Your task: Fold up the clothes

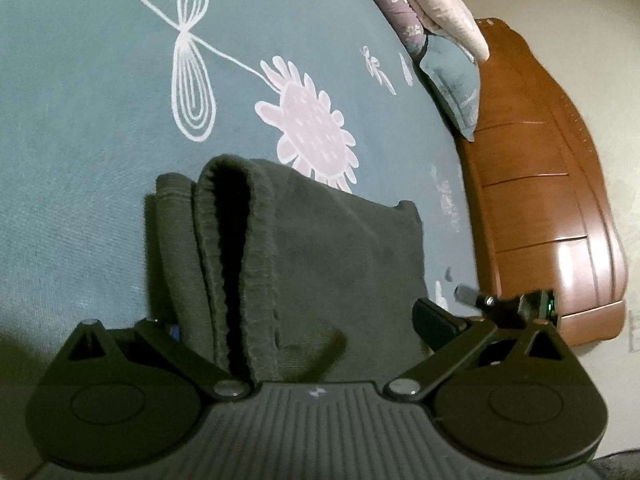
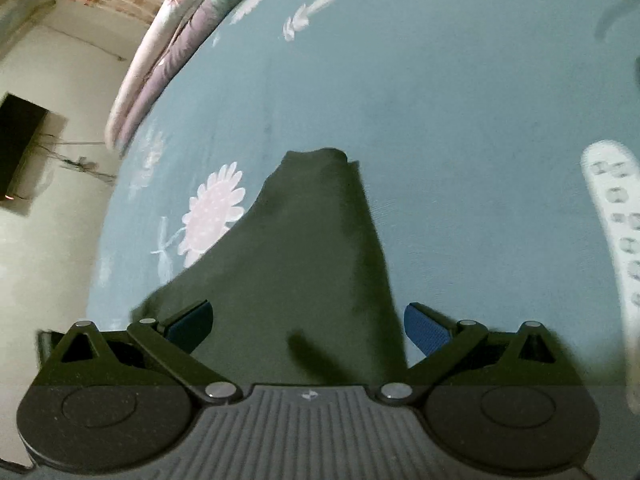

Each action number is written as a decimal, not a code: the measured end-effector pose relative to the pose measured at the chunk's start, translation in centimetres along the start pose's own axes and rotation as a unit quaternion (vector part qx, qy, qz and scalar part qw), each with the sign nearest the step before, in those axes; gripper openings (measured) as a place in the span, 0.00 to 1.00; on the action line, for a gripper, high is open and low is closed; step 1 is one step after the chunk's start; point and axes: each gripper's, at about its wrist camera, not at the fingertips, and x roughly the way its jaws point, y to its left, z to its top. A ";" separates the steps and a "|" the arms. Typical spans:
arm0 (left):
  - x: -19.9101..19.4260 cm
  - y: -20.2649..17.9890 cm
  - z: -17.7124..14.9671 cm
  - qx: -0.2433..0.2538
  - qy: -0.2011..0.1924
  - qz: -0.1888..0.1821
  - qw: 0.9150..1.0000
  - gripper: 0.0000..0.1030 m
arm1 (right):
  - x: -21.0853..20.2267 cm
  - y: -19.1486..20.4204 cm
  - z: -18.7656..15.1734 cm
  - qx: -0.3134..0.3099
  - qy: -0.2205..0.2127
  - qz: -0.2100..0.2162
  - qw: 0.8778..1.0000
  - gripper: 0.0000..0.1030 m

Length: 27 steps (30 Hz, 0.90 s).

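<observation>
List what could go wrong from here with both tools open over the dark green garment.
1. The dark green garment lies between the open fingers of the left tool; closing at the ribbed hem may catch only one of its layers, so the fold could slip apart.
2. The right tool is open over smooth cloth with no edge between its fingers, so a pinch may bunch it.
3. A white remote lies nearby and a sweep could knock it.

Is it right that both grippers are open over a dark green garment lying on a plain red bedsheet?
Not quite. Both the left gripper and right gripper are open over the dark green garment, but the bedsheet is teal with flower prints, as both wrist views show.
</observation>
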 end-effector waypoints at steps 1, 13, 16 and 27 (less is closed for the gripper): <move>0.0 -0.2 -0.1 0.001 -0.004 0.007 1.000 0.99 | 0.4 -0.5 0.5 0.002 0.008 0.024 1.000 1.00; 0.6 -2.6 -1.7 -0.008 -0.066 0.096 0.993 0.99 | 4.1 -1.6 4.9 -0.006 0.103 0.151 0.983 1.00; 0.8 -2.9 -2.0 -0.015 -0.082 0.111 0.990 0.99 | 3.5 -1.5 3.5 -0.030 0.124 0.161 0.979 1.00; 1.1 -3.4 -2.4 -0.054 -0.124 0.140 0.981 0.99 | 3.9 -1.9 5.0 -0.016 0.174 0.166 0.970 1.00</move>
